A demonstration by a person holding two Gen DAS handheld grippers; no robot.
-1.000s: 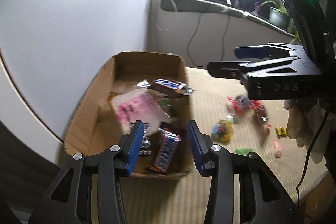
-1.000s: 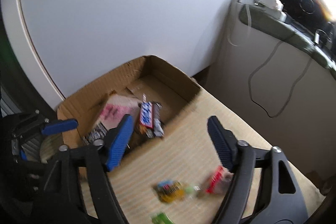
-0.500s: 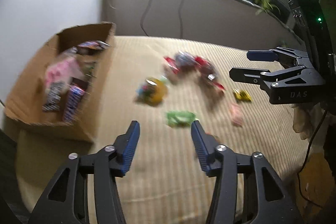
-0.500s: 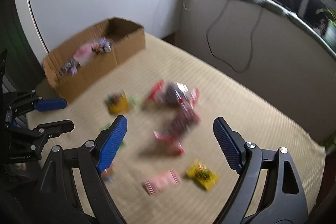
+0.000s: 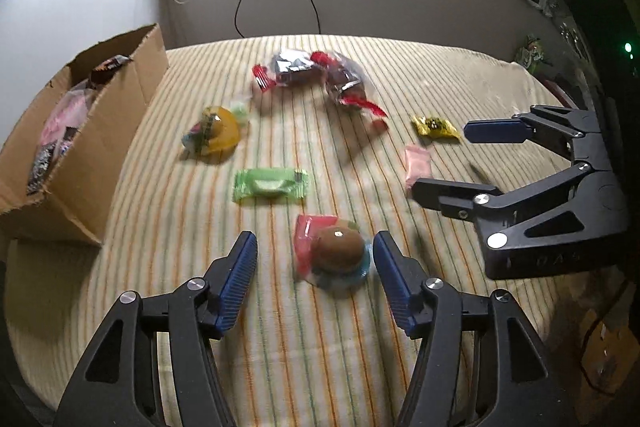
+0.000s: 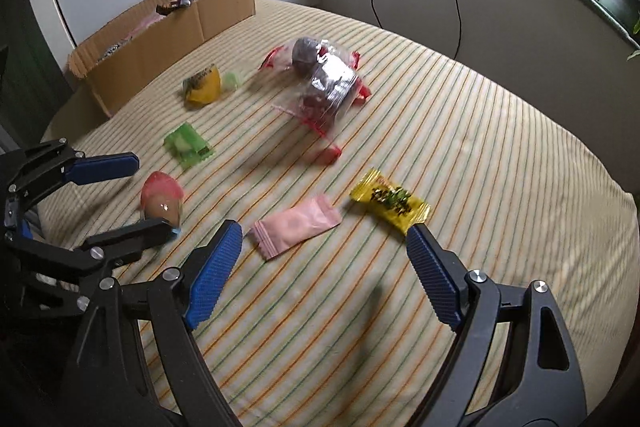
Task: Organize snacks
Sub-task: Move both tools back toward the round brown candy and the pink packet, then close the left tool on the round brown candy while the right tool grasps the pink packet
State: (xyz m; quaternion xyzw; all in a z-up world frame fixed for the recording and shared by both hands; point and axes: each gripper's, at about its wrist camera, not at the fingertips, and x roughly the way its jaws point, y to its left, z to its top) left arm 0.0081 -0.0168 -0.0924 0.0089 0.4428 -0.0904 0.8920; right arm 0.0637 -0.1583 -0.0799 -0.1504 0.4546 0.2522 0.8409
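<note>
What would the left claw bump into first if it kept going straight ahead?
Most likely the round brown snack in its red and blue wrapper, lying on the striped cloth between the open left claw tips; depth is uncertain.

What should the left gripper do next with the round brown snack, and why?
Probably lower the left gripper and close on the round brown snack. Its jaws have just been opening; the snack lies between them, ungripped, while the cardboard box already holds snacks.

Left tool point(image 5: 314, 263) pitched steeply downward, its jaws parted and just widening, blue pads point(image 5: 240, 277) touching nothing. Right tool point(image 6: 320, 267) beside it on its right, likewise pitched down, jaws spread wider, nothing pressed between the pads point(image 6: 434, 277).
</note>
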